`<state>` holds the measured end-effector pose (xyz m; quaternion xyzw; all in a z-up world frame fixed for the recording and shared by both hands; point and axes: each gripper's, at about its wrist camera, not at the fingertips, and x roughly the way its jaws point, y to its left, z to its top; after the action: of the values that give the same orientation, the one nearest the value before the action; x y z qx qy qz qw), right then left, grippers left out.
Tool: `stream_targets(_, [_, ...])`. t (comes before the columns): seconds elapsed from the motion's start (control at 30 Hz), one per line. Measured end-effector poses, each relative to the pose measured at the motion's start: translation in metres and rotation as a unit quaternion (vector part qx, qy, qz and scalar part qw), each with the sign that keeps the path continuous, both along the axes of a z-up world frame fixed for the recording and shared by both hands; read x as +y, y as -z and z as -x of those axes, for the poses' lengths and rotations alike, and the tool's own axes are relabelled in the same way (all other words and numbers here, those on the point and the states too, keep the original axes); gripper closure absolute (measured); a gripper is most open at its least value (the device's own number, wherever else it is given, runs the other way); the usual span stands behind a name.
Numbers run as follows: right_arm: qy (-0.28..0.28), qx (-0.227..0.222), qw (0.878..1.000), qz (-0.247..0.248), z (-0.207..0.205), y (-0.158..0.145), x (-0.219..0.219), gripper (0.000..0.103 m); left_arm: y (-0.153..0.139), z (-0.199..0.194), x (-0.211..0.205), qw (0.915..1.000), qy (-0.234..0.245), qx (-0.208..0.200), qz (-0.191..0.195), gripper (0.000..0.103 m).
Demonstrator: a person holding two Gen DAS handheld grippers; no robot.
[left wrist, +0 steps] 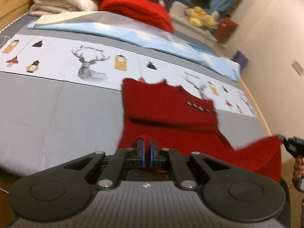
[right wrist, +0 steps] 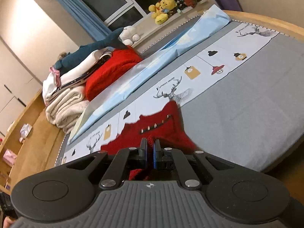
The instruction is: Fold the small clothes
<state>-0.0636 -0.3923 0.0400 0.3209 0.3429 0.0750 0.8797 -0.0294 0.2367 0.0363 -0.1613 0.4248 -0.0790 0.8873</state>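
A small dark red knitted garment [left wrist: 171,117] with a row of metal clasps lies partly on the grey bed cover [left wrist: 57,114], its near edge lifted. My left gripper [left wrist: 147,144] is shut on a fold of that near edge. My right gripper [right wrist: 150,144] is shut on another part of the same garment [right wrist: 157,129], which stretches away from it onto the bed. In the left wrist view the right gripper [left wrist: 285,141] shows at the far right, holding the garment's other corner.
A white printed band with deer and lamps [left wrist: 89,64] crosses the bed. Behind it lie a light blue folded sheet [right wrist: 152,60], a bright red blanket [right wrist: 112,72], cream blankets [right wrist: 62,106] and plush toys [right wrist: 161,9]. A wooden bed frame [right wrist: 266,20] rims the mattress.
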Motion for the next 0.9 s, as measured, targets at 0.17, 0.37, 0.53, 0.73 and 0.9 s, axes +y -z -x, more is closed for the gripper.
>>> stream_targets(0.17, [0.025, 0.054, 0.998, 0.018, -0.100, 0.045, 0.002, 0.098, 0.052, -0.111, 0.005, 0.9993, -0.020, 0.030, -0.009, 0.098])
stream_targets(0.37, [0.030, 0.106, 0.992, 0.053, -0.191, 0.117, 0.015, 0.092, 0.115, -0.167, 0.020, 0.9956, -0.083, 0.043, -0.011, 0.086])
stream_targets(0.53, [0.070, 0.107, 0.990, 0.052, -0.195, 0.134, 0.014, 0.079, 0.132, -0.177, 0.030, 0.9926, -0.082, 0.077, 0.046, 0.046])
stream_targets(0.73, [0.002, 0.165, 0.982, 0.088, -0.201, 0.166, 0.032, 0.058, 0.162, -0.183, 0.017, 0.9897, -0.055, 0.131, 0.016, 0.045])
stream_targets(0.9, [-0.027, 0.196, 0.976, 0.090, -0.209, 0.184, 0.045, 0.057, 0.171, -0.189, 0.001, 0.9902, -0.034, 0.136, -0.001, 0.047])
